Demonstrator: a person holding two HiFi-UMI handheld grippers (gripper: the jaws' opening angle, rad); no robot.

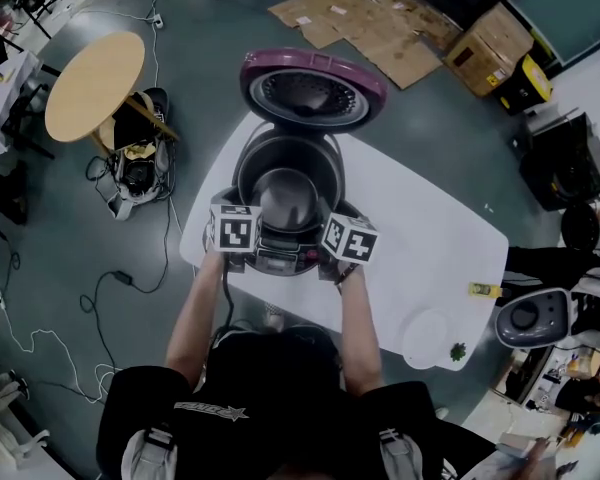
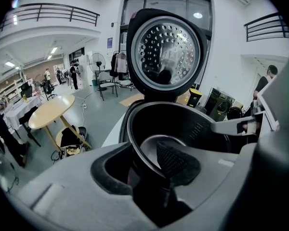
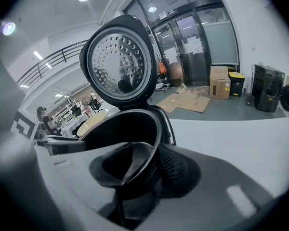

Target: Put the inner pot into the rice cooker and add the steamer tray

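The rice cooker (image 1: 242, 168) stands on the white table (image 1: 430, 233) with its purple lid (image 1: 313, 88) tipped back. The dark inner pot (image 1: 288, 193) sits inside the cooker body. My left gripper (image 1: 248, 206) is at the pot's near-left rim and my right gripper (image 1: 326, 214) at its near-right rim. In the left gripper view the pot (image 2: 183, 124) has its rim between my left gripper's (image 2: 144, 165) pads, with a gap at the outer pad. In the right gripper view the pot's (image 3: 125, 129) rim likewise passes loosely through my right gripper (image 3: 144, 167). A white round tray (image 1: 427, 336) lies on the table's near right.
A small green item (image 1: 458, 350) and a yellow one (image 1: 483, 290) lie near the table's right edge. On the floor are a round wooden table (image 1: 95, 83) with a bag beneath, loose cables (image 1: 110, 288) at left, and flattened cardboard (image 1: 370, 23) behind the cooker.
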